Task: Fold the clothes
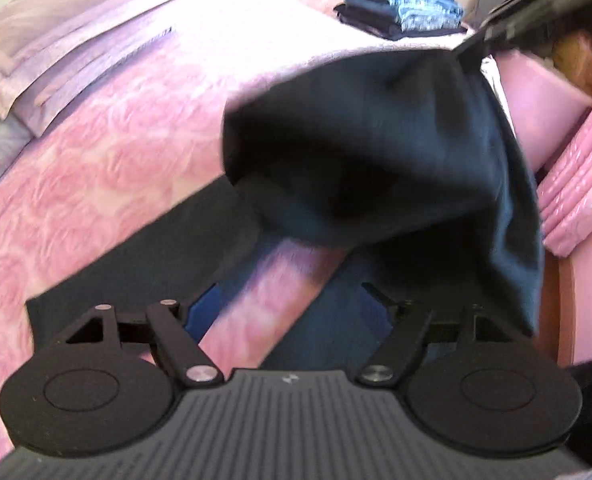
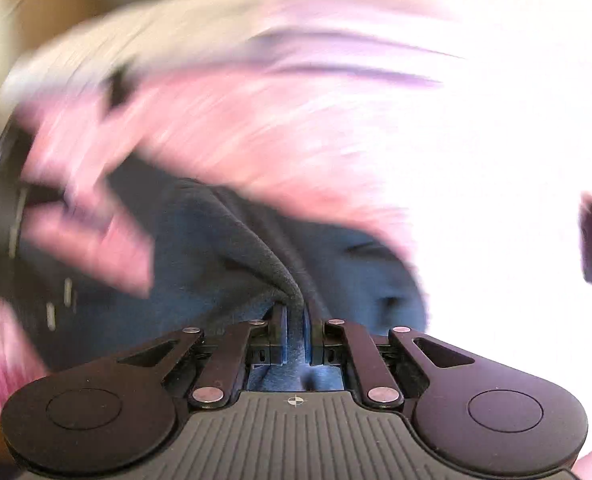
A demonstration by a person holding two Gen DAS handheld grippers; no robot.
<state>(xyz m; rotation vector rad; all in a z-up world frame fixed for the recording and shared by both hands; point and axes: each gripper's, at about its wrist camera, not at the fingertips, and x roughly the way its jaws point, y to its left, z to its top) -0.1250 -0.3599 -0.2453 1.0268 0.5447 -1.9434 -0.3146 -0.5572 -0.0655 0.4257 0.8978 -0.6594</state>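
- Left gripper (image 1: 292, 300): jaws stand wide apart over the bed, pointing steeply down. Nothing pinched between them; the pink bedspread (image 1: 108, 168) shows through the gap. Blue pads visible on the inner faces of both fingers.
- Dark garment (image 1: 376, 152): black-to-navy cloth, partly lifted. One corner is raised toward the upper right of the left wrist view, and the cloth hangs down from there in a loose billow. Its lower part lies flat on the bedspread, reaching under and beside the left gripper's fingers.
- Right gripper (image 1: 536, 4): seen from the left wrist view as a dark body at the upper right, at the raised corner of the garment.
- Right wrist view: right gripper's jaws are clenched on a ridge of the dark garment; the fabric rises in a fold straight out of the narrow slot between the blue pads (image 2: 284, 336). This view is heavily motion-blurred; beyond the fold only pink and white smears can be made out.
- Stack of folded clothes (image 1: 400, 4): dark blue and denim pieces, piled neatly at the far side of the bed, well apart from the garment.
- Folded lilac blanket (image 1: 60, 52): lies at the upper left on the bed.
- Pink pillows (image 1: 580, 184): stacked at the right edge, just beside the hanging cloth.
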